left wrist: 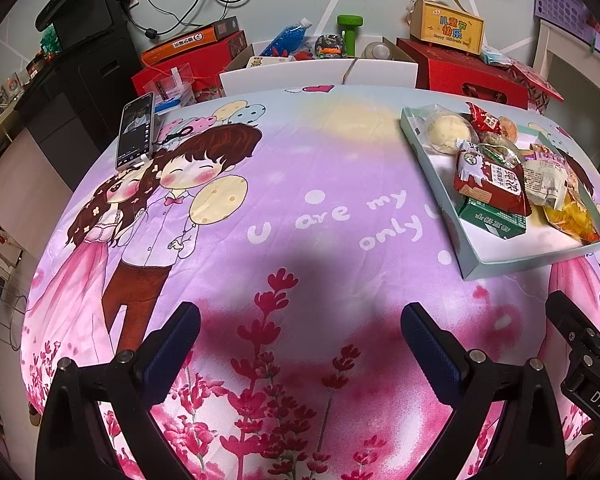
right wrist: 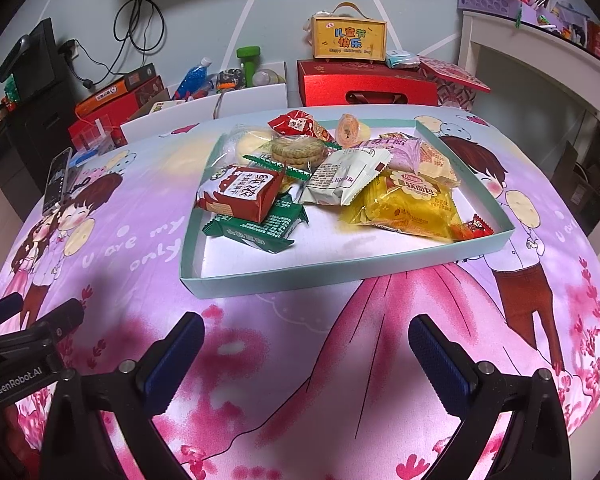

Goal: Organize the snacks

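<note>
A shallow pale-green tray [right wrist: 300, 276] lies on the cartoon-print cloth and holds several packaged snacks: a red biscuit pack [right wrist: 240, 194], a green pack [right wrist: 260, 226], a white pack [right wrist: 340, 180], a yellow bread pack [right wrist: 404, 204] and round biscuits [right wrist: 298, 150]. The tray also shows at the right of the left wrist view [left wrist: 500, 264]. My right gripper [right wrist: 306, 338] is open and empty, just in front of the tray's near edge. My left gripper [left wrist: 300, 330] is open and empty over bare cloth, left of the tray.
A phone [left wrist: 135, 130] stands propped at the table's far left. Behind the table are red gift boxes [right wrist: 366, 82], a yellow handled box [right wrist: 348, 38], a white box of bottles and toys [left wrist: 320, 46], and a white shelf [right wrist: 540, 68] at right.
</note>
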Demonstrator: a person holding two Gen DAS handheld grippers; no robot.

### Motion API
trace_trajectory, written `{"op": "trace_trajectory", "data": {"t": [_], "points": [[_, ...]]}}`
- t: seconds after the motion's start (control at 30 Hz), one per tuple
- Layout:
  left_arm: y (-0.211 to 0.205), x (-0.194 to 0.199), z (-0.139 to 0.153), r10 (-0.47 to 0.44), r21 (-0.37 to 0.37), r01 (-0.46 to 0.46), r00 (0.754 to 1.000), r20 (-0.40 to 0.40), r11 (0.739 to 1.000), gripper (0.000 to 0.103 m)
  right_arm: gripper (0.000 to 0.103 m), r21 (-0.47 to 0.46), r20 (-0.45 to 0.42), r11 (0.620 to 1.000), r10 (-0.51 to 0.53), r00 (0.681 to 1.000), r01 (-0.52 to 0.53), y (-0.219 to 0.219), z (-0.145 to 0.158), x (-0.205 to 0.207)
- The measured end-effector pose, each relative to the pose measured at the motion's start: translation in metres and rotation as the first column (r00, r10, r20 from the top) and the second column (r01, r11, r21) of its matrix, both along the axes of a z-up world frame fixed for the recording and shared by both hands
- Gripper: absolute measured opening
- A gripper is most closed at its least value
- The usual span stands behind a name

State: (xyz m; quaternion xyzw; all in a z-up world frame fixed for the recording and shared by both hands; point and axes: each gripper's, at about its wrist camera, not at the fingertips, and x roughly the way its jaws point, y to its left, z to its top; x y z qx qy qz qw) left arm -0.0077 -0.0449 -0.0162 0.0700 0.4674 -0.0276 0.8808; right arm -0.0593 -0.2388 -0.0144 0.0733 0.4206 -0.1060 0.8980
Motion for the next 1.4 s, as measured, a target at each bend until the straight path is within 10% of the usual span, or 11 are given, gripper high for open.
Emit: {"op": "trace_trajectory", "data": {"t": [1.4], "points": [[-0.0009,-0.0018,0.0011,-0.008,0.014,0.008,1.0,0.014,1.0,0.1,0.103,0.0,0.004,1.0,-0.001,1.0,0.001,0.0015,-0.0006,-0.0005]]}}
